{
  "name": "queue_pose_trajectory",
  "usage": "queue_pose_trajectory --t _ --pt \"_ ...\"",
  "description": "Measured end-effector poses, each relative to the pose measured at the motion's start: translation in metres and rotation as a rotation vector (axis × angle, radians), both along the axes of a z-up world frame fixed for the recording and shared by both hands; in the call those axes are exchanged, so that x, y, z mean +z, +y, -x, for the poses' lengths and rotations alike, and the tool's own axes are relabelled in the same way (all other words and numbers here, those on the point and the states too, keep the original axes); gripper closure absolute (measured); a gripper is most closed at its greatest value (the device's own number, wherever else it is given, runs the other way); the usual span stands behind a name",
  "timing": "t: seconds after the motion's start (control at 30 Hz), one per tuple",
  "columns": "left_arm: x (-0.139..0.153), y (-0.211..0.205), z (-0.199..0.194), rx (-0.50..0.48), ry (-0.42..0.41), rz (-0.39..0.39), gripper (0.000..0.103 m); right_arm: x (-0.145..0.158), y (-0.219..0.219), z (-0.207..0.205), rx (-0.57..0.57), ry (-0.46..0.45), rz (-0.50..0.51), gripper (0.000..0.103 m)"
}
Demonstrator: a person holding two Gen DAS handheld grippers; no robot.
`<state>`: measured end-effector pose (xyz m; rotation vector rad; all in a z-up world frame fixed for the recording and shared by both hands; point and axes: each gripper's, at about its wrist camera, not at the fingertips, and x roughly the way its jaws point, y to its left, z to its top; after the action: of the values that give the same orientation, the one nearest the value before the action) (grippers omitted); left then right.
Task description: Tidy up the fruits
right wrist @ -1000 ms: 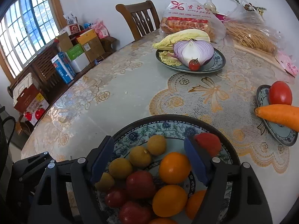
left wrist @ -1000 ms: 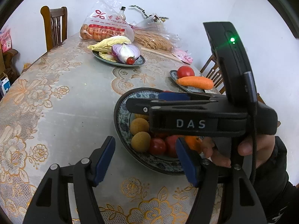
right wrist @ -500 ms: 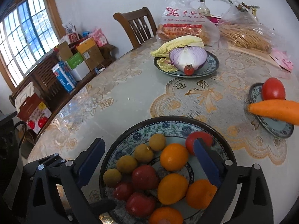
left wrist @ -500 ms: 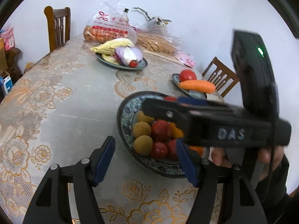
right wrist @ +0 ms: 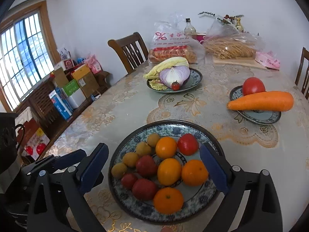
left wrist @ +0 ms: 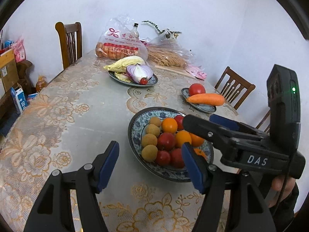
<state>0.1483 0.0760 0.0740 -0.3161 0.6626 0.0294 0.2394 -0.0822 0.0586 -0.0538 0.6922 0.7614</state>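
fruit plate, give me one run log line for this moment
round blue-patterned fruit plate: oranges, red fruits, small tan fruits | left gripper: open, empty, beside plate | right gripper: open, empty, over plate

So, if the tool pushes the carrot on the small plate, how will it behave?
The carrot looks stiff and smooth, so it would probably slide or roll, not bend. It lies across the small plate and both ends reach past the rim, so a push on one end may swing it off. The tomato seems to touch it and might roll too.
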Motion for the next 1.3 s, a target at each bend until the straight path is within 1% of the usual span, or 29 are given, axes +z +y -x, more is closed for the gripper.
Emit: queue_pose_trajectory --t 0.1,0.2,0.47,0.7,0.87,1.17,1.2,1.27,1.3 --pt "0.005 -0.007 0.007 0.0 0.002 -0.002 0.033 0.004 -0.008 0.01 -0.015 -0.024 0.004 0.006" --pt "0.011 -0.017 0.015 -0.001 -0.003 -0.01 0.033 0.009 -0.018 0.02 -0.033 -0.028 -0.008 0.006" --pt "0.025 -0.036 0.033 0.008 -0.003 -0.057 0.033 0.023 -0.043 0.047 -0.062 -0.076 -0.025 0.006" --pt "0.035 -0.048 0.052 0.046 0.015 -0.15 0.033 0.034 -0.059 0.069 -0.071 -0.109 -0.027 0.006" --pt "0.044 -0.053 0.068 0.047 -0.002 -0.142 0.033 0.041 -0.069 0.084 -0.075 -0.128 -0.026 0.006" --pt "0.06 -0.065 0.091 0.052 -0.022 -0.161 0.033 0.059 -0.087 0.115 -0.08 -0.18 -0.027 0.006" --pt "0.062 -0.067 0.094 0.053 -0.025 -0.166 0.031 0.061 -0.09 0.119 -0.07 -0.183 -0.034 0.006" --pt "0.066 -0.07 0.101 0.053 -0.026 -0.174 0.021 0.065 -0.092 0.126 -0.055 -0.187 -0.043 0.006" --pt "0.067 -0.071 0.104 0.054 -0.028 -0.175 0.02 0.067 -0.094 0.13 -0.051 -0.191 -0.048 0.006"
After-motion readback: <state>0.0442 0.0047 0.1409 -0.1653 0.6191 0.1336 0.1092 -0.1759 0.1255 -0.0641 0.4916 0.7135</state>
